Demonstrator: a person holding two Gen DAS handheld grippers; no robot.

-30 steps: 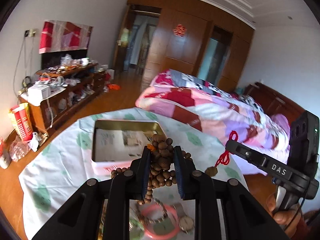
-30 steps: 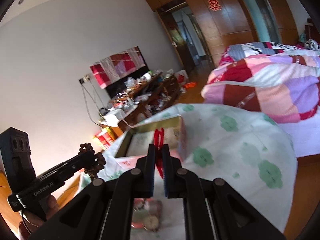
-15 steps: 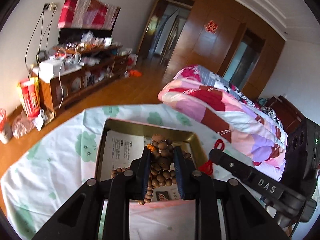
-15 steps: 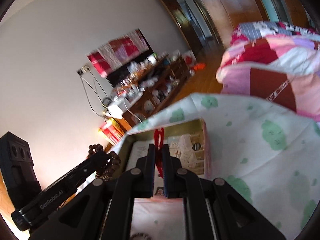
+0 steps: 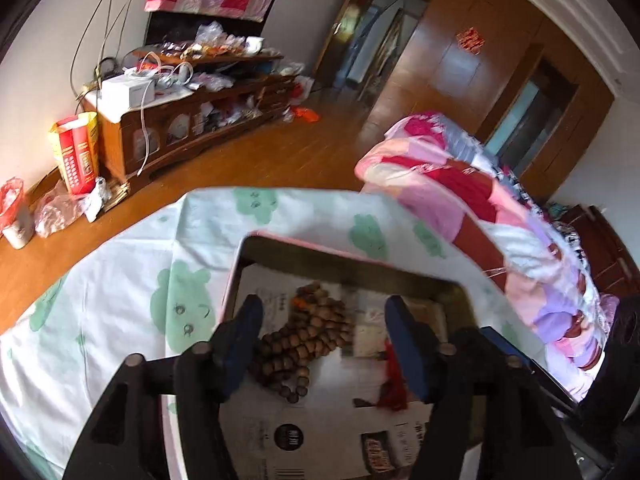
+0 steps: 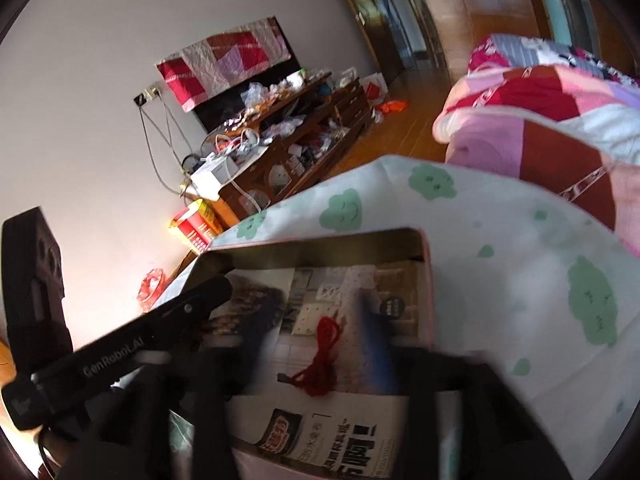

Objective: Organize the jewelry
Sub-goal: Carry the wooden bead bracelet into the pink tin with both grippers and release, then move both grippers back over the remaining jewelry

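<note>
Wooden beads and a red cord charm lie loose on the paper inside the tin box, between the spread fingers of the left gripper and right gripper. Both grippers crowd inside the box's walls, so a careless lift could snag a strand or knock its rim; open desk lies left of the box.

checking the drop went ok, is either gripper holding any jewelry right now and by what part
Nothing is held. The left gripper is open over the wooden bead strand lying in the tin; the right gripper is open, red cord charm loose.
</note>
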